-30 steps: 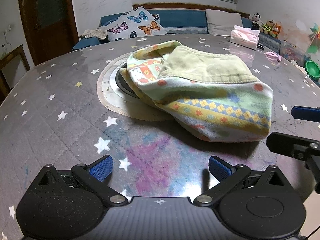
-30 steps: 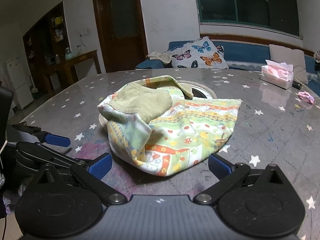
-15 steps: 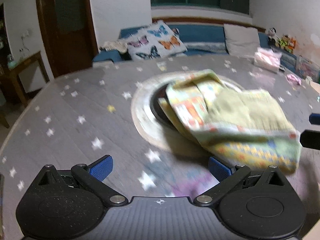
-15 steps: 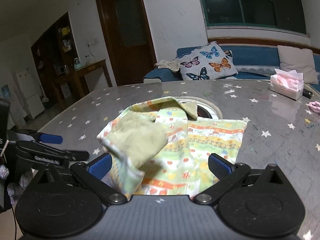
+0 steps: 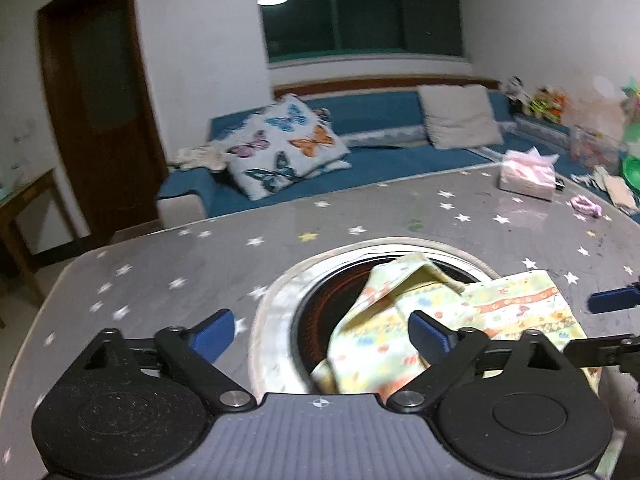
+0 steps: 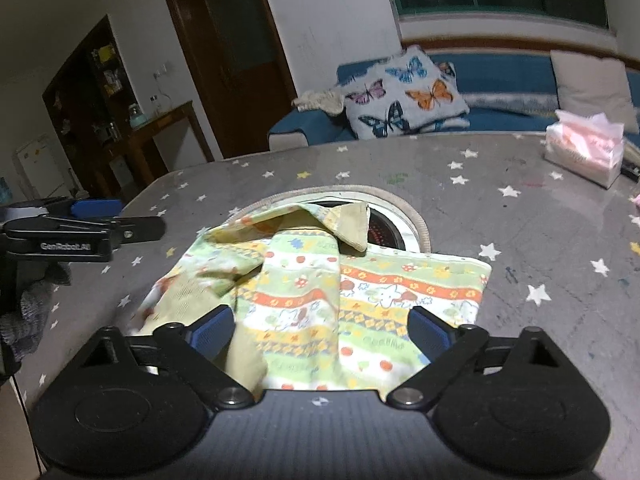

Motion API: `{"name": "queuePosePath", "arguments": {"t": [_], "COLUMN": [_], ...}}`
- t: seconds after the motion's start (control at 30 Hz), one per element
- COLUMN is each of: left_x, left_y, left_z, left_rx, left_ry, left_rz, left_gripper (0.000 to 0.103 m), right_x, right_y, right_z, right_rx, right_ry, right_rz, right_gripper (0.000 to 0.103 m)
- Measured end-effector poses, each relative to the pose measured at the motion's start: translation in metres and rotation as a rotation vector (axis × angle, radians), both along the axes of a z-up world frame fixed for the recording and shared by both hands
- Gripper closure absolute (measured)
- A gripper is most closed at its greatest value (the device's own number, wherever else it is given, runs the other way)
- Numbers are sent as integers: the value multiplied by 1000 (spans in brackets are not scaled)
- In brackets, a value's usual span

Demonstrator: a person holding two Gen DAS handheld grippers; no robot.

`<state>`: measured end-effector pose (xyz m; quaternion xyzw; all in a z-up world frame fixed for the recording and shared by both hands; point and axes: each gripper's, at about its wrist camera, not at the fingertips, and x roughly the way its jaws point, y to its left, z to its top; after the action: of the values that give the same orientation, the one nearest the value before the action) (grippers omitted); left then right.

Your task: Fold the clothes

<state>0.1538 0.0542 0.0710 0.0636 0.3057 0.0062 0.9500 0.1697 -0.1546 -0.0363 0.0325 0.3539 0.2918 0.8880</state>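
A small patterned green, yellow and orange garment (image 6: 360, 296) lies crumpled on the grey star-print table, partly over a round inset (image 6: 396, 220) in the table's middle. It also shows in the left wrist view (image 5: 424, 324). My left gripper (image 5: 320, 334) is open and empty, above the garment's left part and the inset. My right gripper (image 6: 320, 330) is open and empty, right over the garment's near edge. Each gripper shows at the edge of the other's view.
A pink tissue pack (image 6: 584, 152) stands at the table's far right, with a small pink item (image 5: 586, 205) near it. Behind the table is a blue sofa with a butterfly pillow (image 5: 286, 146). A door and a wooden side table (image 6: 160, 128) are at the left.
Both grippers have moved forward and closer over the garment; the left one swung left, facing the sofa. The garment looks flatter, with the plain green part folded out of sight.
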Motion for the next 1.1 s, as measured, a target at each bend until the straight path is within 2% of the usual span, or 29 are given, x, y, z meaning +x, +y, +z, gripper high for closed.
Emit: {"name": "queuePosePath", "arguments": {"t": [0.1,0.3,0.4,0.43,0.47,0.53,0.57,0.63,0.7,0.8,0.93,1.1], "left_x": [25,67,79,82,84,87,89,88,85,80,68,39], "left_y": [-6,-13,-9,-7,-6,-4,-4,-2,0,4,18,42], "left_z": [-11,-35,-42,-44,-47,-52,-55,-57,-56,-51,-40,-24], "left_rx": [5,4,-11,-22,-32,-47,-53,-71,-79,-78,-103,-93], "left_ry": [43,124,152,162,174,193,199,196,177,142,95,25], "left_rz": [-50,-131,-150,-157,-164,-178,-185,-191,-184,-156,-88,12], "left_gripper": [22,24,32,42,47,70,75,92,97,100,101,101], "right_x": [20,55,71,77,82,90,94,98,100,96,85,69], "right_y": [7,28,39,43,47,54,57,62,66,67,57,28], "right_z": [-5,-19,-26,-28,-31,-38,-41,-47,-51,-50,-36,-13], "right_rx": [-8,-28,-30,-32,-32,-30,-31,-31,-28,-34,-15,7], "right_ry": [21,65,86,90,96,113,123,137,145,128,77,8], "right_rz": [2,35,53,57,62,69,72,76,81,74,43,-32], "right_gripper": [16,32,39,41,44,48,51,61,81,96,98,98]}}
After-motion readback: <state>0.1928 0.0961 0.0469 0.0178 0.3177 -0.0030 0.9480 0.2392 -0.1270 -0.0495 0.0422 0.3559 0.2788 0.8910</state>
